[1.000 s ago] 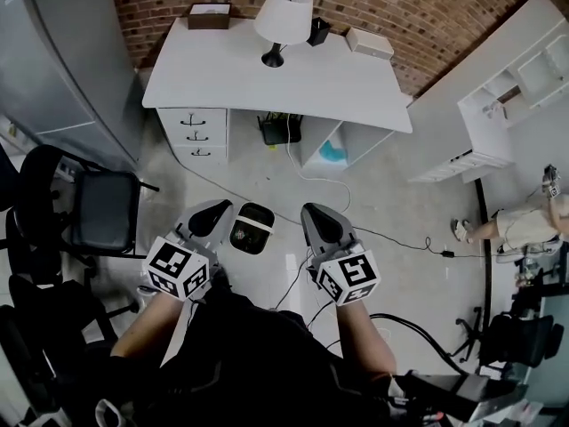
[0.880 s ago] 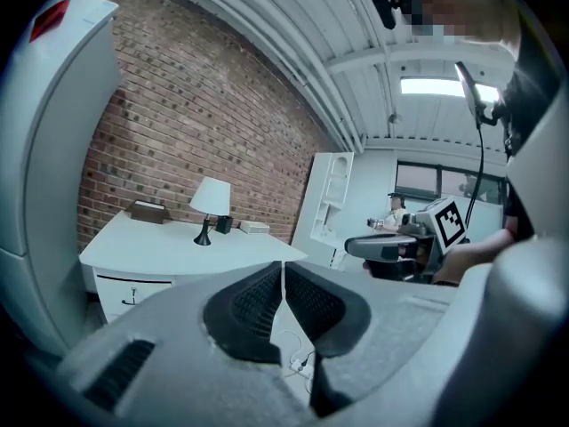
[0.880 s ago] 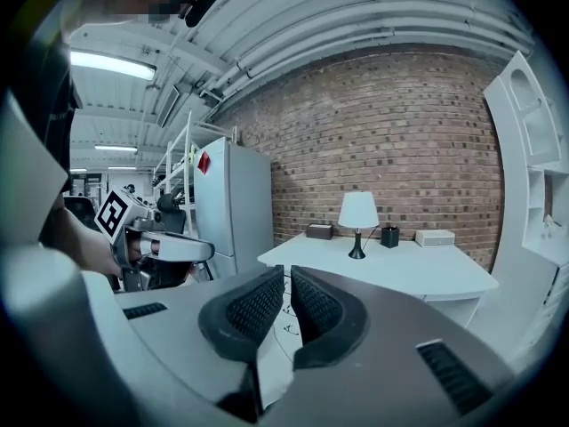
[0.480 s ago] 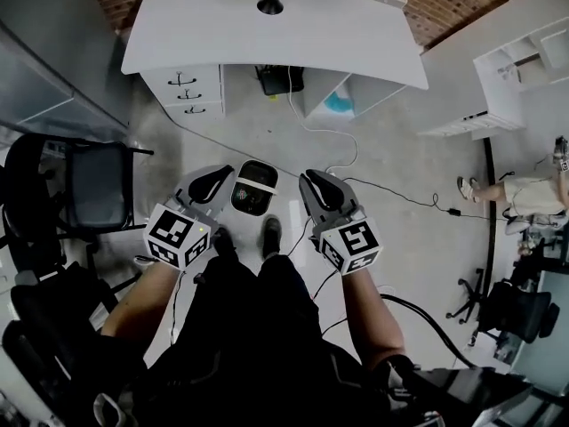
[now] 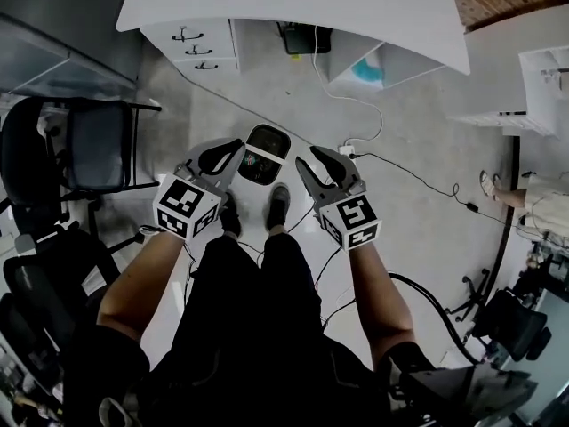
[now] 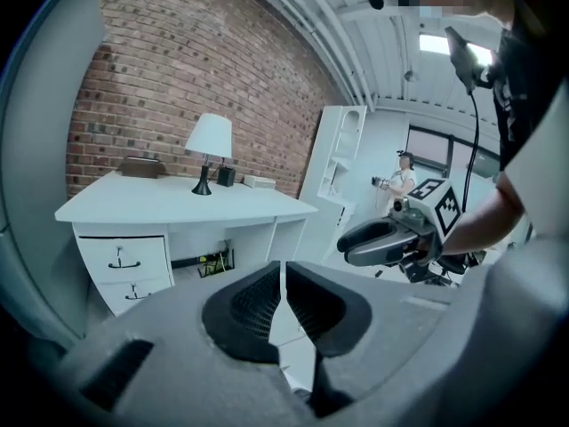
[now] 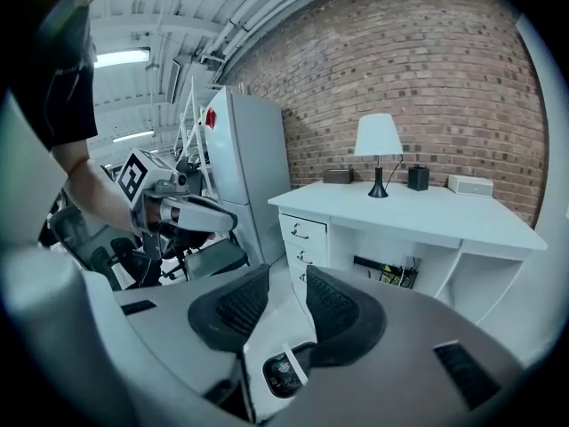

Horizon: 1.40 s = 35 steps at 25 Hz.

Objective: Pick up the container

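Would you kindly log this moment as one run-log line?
dark white-rimmed container: on floor, untouched | left gripper: shut, empty | right gripper: jaws just opening, nothing between

The desk [image 5: 293,7] is cut off by the top edge of the head view. A person [image 5: 538,205] at the right edge is cut off too. In the right gripper view the container [image 7: 283,373] peeks out low down, half hidden behind the right gripper [image 7: 286,283]. What lies inside it is too small to tell.
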Available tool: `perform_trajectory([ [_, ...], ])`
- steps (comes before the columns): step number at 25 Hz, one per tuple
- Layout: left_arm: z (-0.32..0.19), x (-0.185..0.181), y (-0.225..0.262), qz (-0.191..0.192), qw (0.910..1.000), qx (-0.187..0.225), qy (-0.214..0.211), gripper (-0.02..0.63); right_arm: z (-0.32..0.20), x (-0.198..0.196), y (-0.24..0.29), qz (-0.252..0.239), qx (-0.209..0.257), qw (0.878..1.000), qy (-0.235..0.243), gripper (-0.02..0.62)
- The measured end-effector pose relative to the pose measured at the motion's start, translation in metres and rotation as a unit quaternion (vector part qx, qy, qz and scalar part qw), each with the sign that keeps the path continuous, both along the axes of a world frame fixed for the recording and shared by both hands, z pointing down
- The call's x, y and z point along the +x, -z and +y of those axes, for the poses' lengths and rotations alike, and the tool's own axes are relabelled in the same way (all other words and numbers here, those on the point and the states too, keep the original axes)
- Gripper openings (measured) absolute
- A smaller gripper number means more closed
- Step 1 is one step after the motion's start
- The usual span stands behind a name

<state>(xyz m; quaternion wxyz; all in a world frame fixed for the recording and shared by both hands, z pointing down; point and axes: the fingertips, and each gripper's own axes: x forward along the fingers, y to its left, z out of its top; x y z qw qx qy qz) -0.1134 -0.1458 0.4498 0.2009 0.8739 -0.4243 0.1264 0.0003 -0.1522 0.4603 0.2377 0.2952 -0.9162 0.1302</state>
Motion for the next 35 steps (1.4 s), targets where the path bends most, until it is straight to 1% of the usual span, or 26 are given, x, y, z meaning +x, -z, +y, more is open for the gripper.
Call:
perform_trajectory([
  [4, -0.003, 0.007, -0.039, -0.022, 0.9996, -0.013, -0.01, 0.013, 0.001, 0.003, -0.042, 0.025, -0.018, 0.999, 0.024, 0.122],
  [5, -0.003, 0.009, -0.049, -0.028, 0.9993, -0.019, -0.015, 0.023, 0.002, 0.002, -0.051, 0.03, -0.022, 0.999, 0.031, 0.127],
  [6, -0.004, 0.011, -0.06, -0.036, 0.9988, -0.026, -0.022, 0.063, 0.002, 0.001, -0.06, 0.035, -0.026, 0.998, 0.037, 0.133],
  [7, -0.005, 0.013, -0.071, -0.045, 0.998, -0.032, -0.03, 0.12, 0.002, 0.0, -0.069, 0.039, -0.03, 0.998, 0.042, 0.135],
  [8, -0.006, 0.015, -0.083, -0.053, 0.9972, -0.038, -0.037, 0.146, 0.002, -0.001, -0.079, 0.044, -0.033, 0.997, 0.046, 0.137],
  [11, -0.011, 0.015, -0.12, -0.084, 0.9937, -0.049, -0.055, 0.152, 0.002, -0.003, -0.116, 0.065, -0.044, 0.995, 0.059, 0.141],
  [13, -0.012, 0.016, -0.147, -0.111, 0.9895, -0.056, -0.073, 0.163, 0.002, -0.006, -0.141, 0.079, -0.051, 0.993, 0.07, 0.147],
  [18, 0.002, 0.022, -0.218, -0.173, 0.9725, -0.084, -0.132, 0.192, 0.012, -0.009, -0.194, 0.102, -0.074, 0.988, 0.092, 0.158],
  [22, 0.009, 0.026, -0.266, -0.216, 0.9555, -0.086, -0.181, 0.218, 0.012, -0.007, -0.236, 0.122, -0.074, 0.985, 0.093, 0.161],
  [26, 0.011, 0.033, -0.306, -0.248, 0.9414, -0.081, -0.214, 0.219, 0.014, -0.004, -0.281, 0.139, -0.088, 0.981, 0.102, 0.161],
  [29, 0.01, 0.034, -0.337, -0.271, 0.9314, -0.086, -0.227, 0.219, 0.019, -0.005, -0.313, 0.155, -0.093, 0.976, 0.12, 0.164],
  [32, 0.007, 0.031, -0.365, -0.294, 0.9232, -0.093, -0.229, 0.219, 0.024, -0.006, -0.341, 0.163, -0.107, 0.972, 0.129, 0.166],
  [35, 0.005, 0.027, -0.394, -0.324, 0.9115, -0.095, -0.235, 0.218, 0.027, -0.006, -0.366, 0.176, -0.112, 0.968, 0.137, 0.167],
])
